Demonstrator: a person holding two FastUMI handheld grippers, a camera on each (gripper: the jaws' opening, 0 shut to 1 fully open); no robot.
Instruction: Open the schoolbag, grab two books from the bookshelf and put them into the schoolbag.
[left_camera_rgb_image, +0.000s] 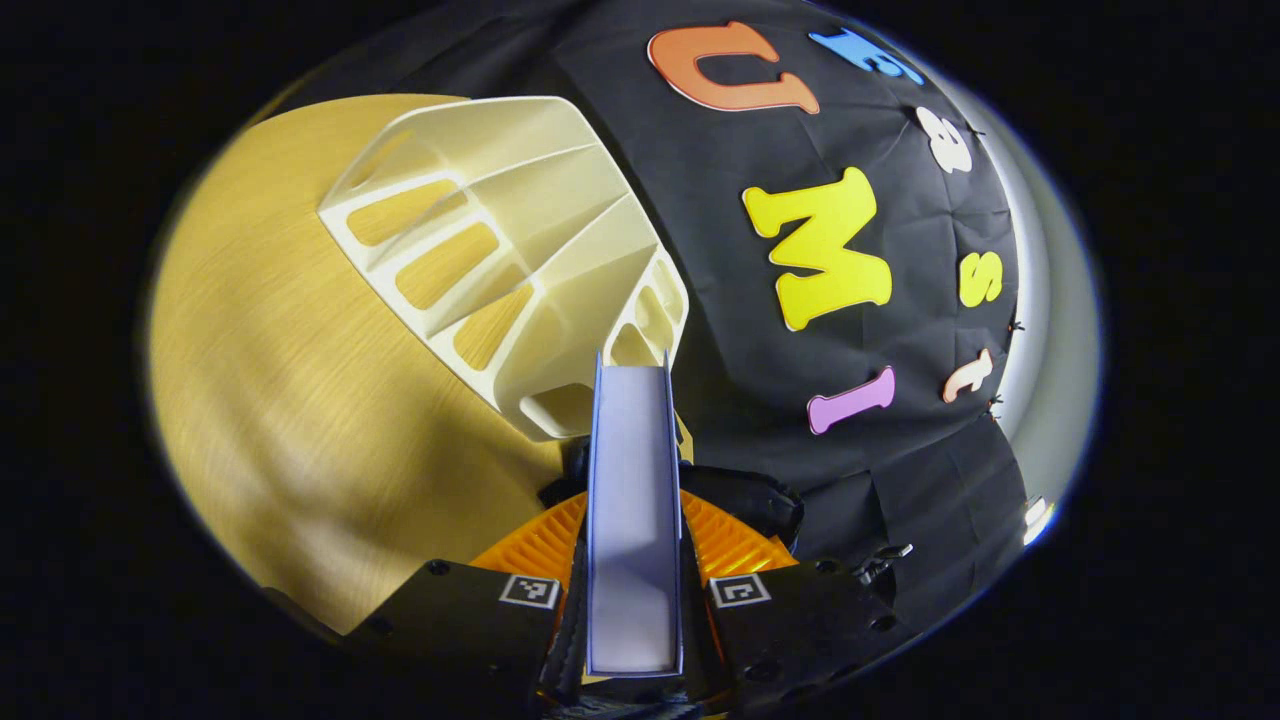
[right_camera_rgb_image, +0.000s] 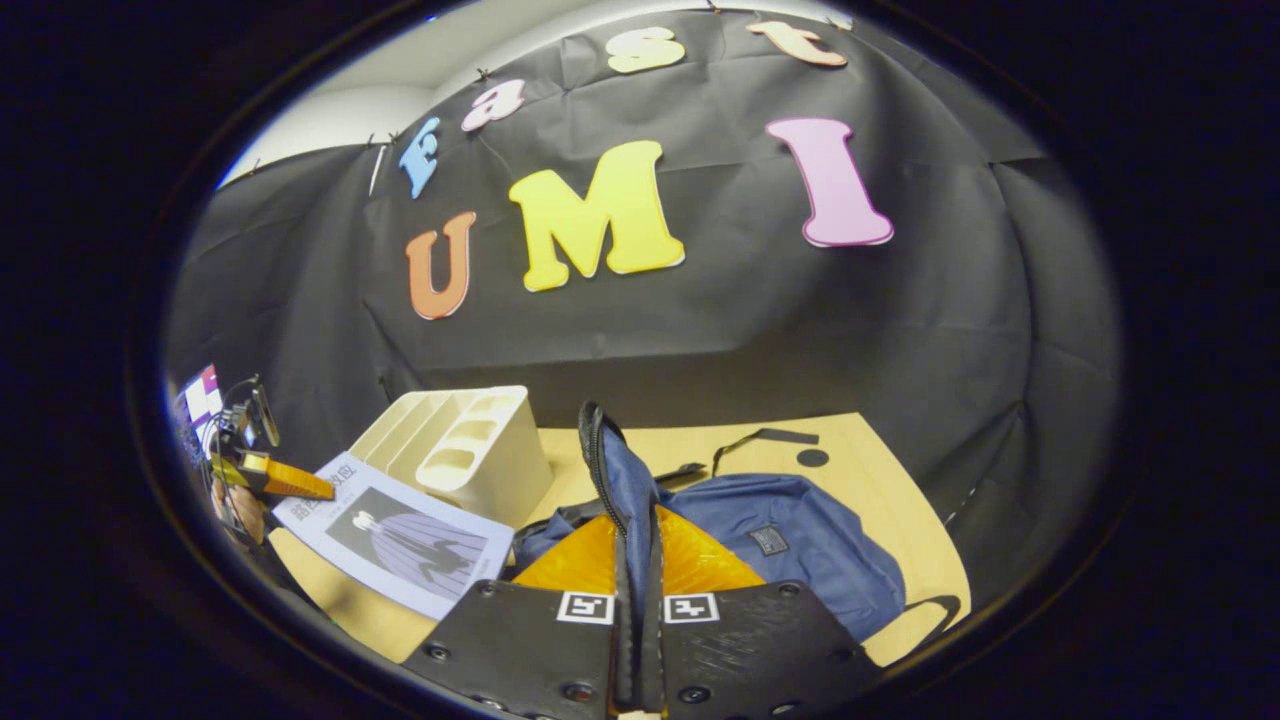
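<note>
Between the left gripper's (left_camera_rgb_image: 634, 560) fingers a book (left_camera_rgb_image: 632, 500) is clamped, shelf (left_camera_rgb_image: 520, 260) ahead; right gripper (right_camera_rgb_image: 637, 560) pinches the bag's (right_camera_rgb_image: 790, 550) rim.

A wooden table (right_camera_rgb_image: 880, 470) carries the cream bookshelf (right_camera_rgb_image: 470, 445), which stands near its back edge with empty slots. Just beside the bookshelf lies the blue schoolbag (right_camera_rgb_image: 800, 550), its straps trailing over the tabletop. In the left gripper view the bookshelf (left_camera_rgb_image: 510, 240) stands on the same table (left_camera_rgb_image: 270, 380).

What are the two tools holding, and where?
Left tool clamps a book by its edge. Right tool pinches the schoolbag at its zipper edge.
</note>
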